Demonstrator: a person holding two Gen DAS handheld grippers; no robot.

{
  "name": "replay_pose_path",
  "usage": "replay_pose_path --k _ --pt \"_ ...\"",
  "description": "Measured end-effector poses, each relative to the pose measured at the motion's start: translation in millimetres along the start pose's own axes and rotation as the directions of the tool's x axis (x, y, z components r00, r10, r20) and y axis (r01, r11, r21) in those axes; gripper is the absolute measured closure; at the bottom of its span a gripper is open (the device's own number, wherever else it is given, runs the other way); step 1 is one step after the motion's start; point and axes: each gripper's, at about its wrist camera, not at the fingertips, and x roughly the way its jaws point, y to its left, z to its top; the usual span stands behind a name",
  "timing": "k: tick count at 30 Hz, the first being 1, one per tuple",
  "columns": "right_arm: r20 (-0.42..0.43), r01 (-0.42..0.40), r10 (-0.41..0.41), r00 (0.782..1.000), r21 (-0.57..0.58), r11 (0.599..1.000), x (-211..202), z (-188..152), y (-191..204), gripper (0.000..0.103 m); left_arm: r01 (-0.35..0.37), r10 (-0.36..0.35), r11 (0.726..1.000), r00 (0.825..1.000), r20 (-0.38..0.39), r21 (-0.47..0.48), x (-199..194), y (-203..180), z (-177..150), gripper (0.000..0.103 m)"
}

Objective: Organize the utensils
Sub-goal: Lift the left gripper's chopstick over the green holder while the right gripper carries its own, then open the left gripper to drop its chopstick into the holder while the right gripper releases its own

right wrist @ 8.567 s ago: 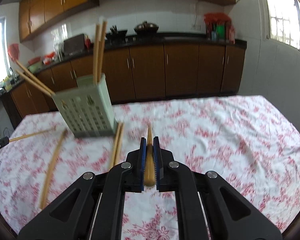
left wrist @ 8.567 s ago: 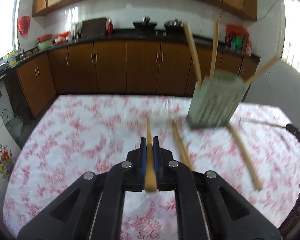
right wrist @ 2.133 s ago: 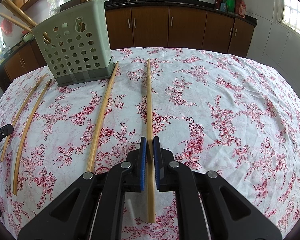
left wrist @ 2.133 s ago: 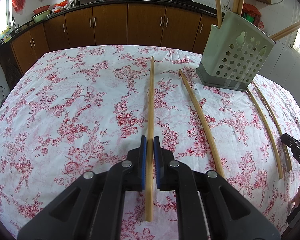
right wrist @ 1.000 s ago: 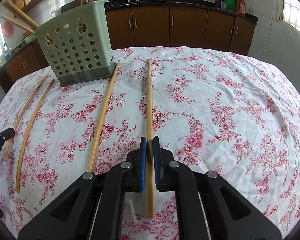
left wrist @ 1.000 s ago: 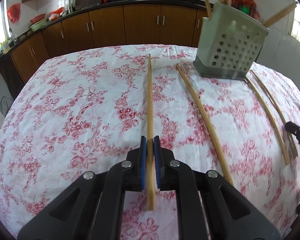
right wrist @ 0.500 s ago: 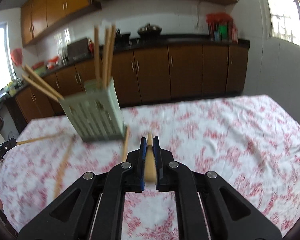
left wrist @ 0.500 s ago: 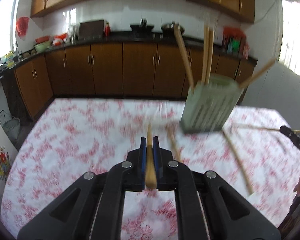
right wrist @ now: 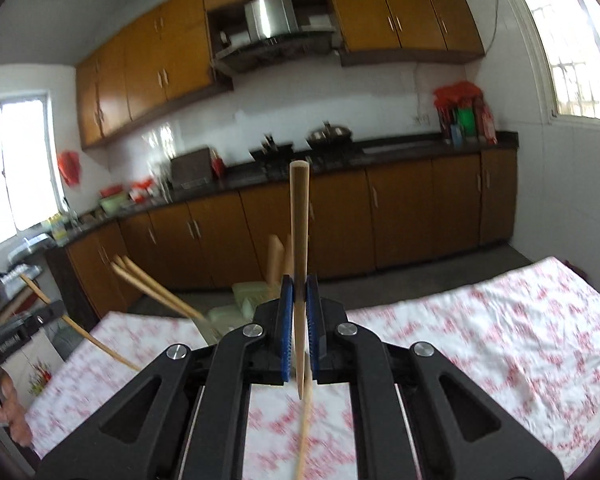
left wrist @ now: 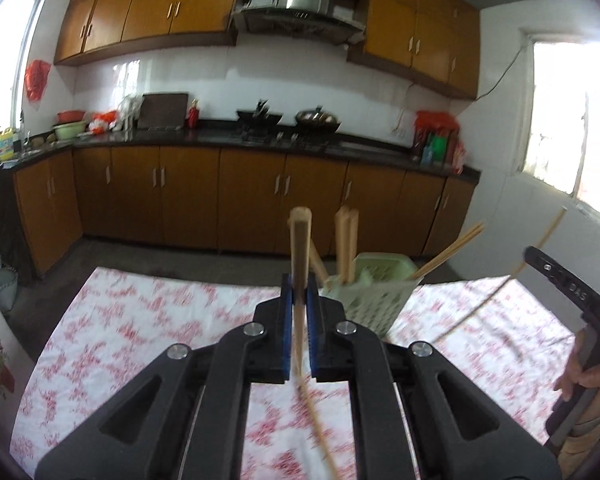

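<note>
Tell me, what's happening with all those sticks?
A person is tidying long wooden chopsticks into a pale green plastic holder with holes on the flowery red-and-white tablecloth. The left tool and right tool each clamp one chopstick, held above the table. More lie loose.

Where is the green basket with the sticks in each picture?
Left wrist view: the basket sits right of centre, just past the left gripper.
Right wrist view: the basket sits left of centre, mostly hidden behind the right gripper.
Shared landmark: the wok on the far counter.
</note>
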Motion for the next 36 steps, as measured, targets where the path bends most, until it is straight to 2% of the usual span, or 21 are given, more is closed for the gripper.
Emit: replay_pose_path --k 3,8,13,16,22,26,29,31,33,36 --pt "0.062 -0.037 0.037 0.997 -0.002 0.999 -5.4 15.4 8.3 0.096 0.028 -0.028 1.0 0.997 0.066 0.002 -10.5 -13.5 16.4 0.095" --pt "0.141 -0.055 0.058 0.988 -0.024 0.998 1.4 31.3 23.8 0.096 0.06 -0.057 0.998 0.98 0.192 -0.011 -15.1 -37.3 48.5 0.095" --pt "0.175 -0.054 0.056 0.983 -0.016 0.998 18.3 41.0 25.3 0.095 0.037 -0.033 0.999 0.957 0.287 -0.008 -2.9 -59.6 69.3 0.095" --pt "0.163 -0.053 0.053 0.985 -0.003 0.999 33.9 39.1 23.1 0.096 0.032 -0.03 0.999 0.961 0.275 -0.004 18.2 -67.3 68.5 0.095" --pt "0.08 -0.044 0.044 0.996 -0.007 0.999 59.8 21.0 25.3 0.095 0.031 -0.03 0.999 0.984 0.174 -0.006 70.3 -68.2 48.9 0.095" --pt "0.044 -0.043 0.043 0.998 -0.018 0.999 63.4 13.0 28.4 0.095 0.042 -0.038 0.999 0.993 0.116 -0.031 88.7 -60.9 38.5 0.095" --pt "0.042 -0.042 0.043 0.998 -0.02 0.999 60.6 13.7 30.4 0.095 0.049 -0.043 0.998 0.993 0.107 -0.049 90.2 -54.6 34.5 0.092" --pt "0.053 -0.041 0.042 0.998 -0.023 0.999 53.8 15.4 31.0 0.093 0.051 -0.044 0.997 0.992 0.12 -0.056 84.8 -51.6 35.0 0.086" --pt "0.071 -0.04 0.041 0.997 -0.021 0.999 45.2 17.8 30.1 0.086 0.054 -0.045 0.997 0.989 0.14 -0.061 74.9 -47.5 35.8 0.08" --pt "0.103 -0.031 0.032 0.994 -0.014 0.999 26.3 18.7 24.1 0.084 0.052 -0.04 0.996 0.986 0.159 -0.07 59.0 -41.1 36.1 0.078"
